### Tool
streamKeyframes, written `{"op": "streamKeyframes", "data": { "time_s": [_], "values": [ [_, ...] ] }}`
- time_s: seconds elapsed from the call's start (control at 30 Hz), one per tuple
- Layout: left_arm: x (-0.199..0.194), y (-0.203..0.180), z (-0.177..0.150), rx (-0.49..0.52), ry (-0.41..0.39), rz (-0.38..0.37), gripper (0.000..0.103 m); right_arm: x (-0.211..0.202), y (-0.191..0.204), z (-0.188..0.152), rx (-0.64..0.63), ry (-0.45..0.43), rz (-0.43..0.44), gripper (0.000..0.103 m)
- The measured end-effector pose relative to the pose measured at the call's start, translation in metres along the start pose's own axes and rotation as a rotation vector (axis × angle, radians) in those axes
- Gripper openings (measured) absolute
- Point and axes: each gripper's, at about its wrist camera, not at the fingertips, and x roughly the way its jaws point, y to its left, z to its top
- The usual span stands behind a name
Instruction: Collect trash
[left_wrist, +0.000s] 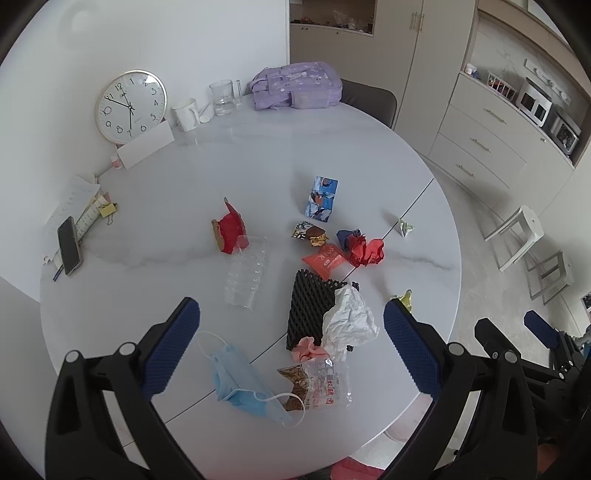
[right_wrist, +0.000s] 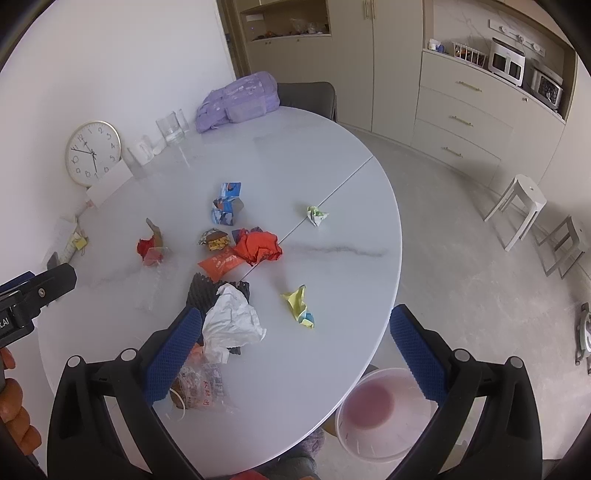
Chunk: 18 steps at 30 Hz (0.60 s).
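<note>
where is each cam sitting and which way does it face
Left wrist: sits on the left gripper, above the table's near edge, looking down and toward the wall clock; its open blue-padded fingers show, with the right gripper at the far right.
Right wrist: sits on the right gripper, further right, over the table edge and pink bin; open fingers show, the left gripper at left.
Both share the crumpled white paper and the clock.

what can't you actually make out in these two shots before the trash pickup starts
- Pink bin, right wrist view: its near side is covered by the right claw; unseen in the left view.
- Black mesh: partly under the white crumpled paper in both views.
- Snack bag print: too small to read.
- Phone screen: dark, edge-on.
</note>
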Motion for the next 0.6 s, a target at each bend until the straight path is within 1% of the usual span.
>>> {"op": "streamKeyframes", "data": {
  "time_s": [0.6],
  "values": [
    [-0.0003,-0.001,-0.0037,0.001,-0.001,-0.008,0.095,0.0001,0.0015,-0.0029,-0.011,0.01,-0.011,0.101]
  ]
}}
